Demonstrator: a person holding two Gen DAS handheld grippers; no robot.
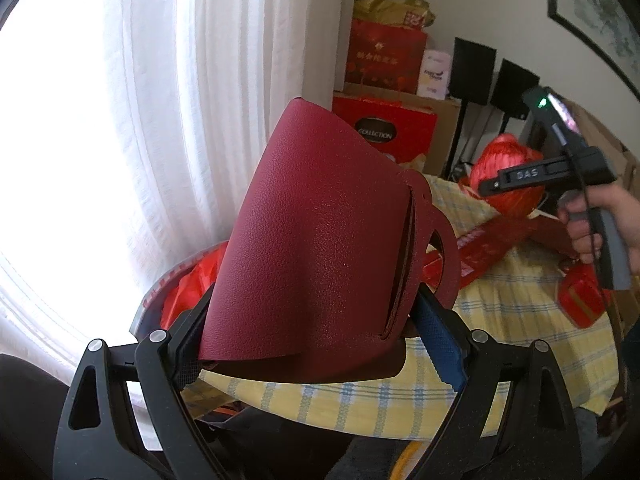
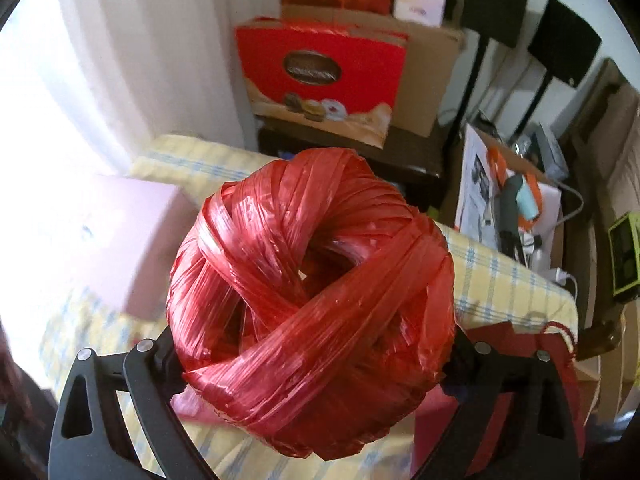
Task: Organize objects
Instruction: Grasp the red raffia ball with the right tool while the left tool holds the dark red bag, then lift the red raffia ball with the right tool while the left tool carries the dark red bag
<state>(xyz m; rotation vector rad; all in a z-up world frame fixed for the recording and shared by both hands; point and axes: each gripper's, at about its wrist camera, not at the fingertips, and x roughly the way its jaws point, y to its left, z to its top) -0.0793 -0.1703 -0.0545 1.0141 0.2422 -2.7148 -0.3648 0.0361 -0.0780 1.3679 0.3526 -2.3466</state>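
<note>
Left gripper [image 1: 316, 344] clamps burgundy leather pouch [image 1: 320, 232]; right gripper [image 2: 312, 364] wide, gripping red twine ball [image 2: 312, 300]. Keep squeeze even, lower ball onto checked tablecloth [image 2: 500, 280] slowly.

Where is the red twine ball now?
In the right wrist view the twine ball sits between the right tool's fingers, above the yellow checked table, right of a pink box.

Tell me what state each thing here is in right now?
Left gripper: shut on pouch.
Pouch: dark red, held up above the table, tilted.
Right gripper: jaws wide around the ball, sides touching.
Ball: red twine, wound.
Table: covered with yellow checked cloth.
</note>
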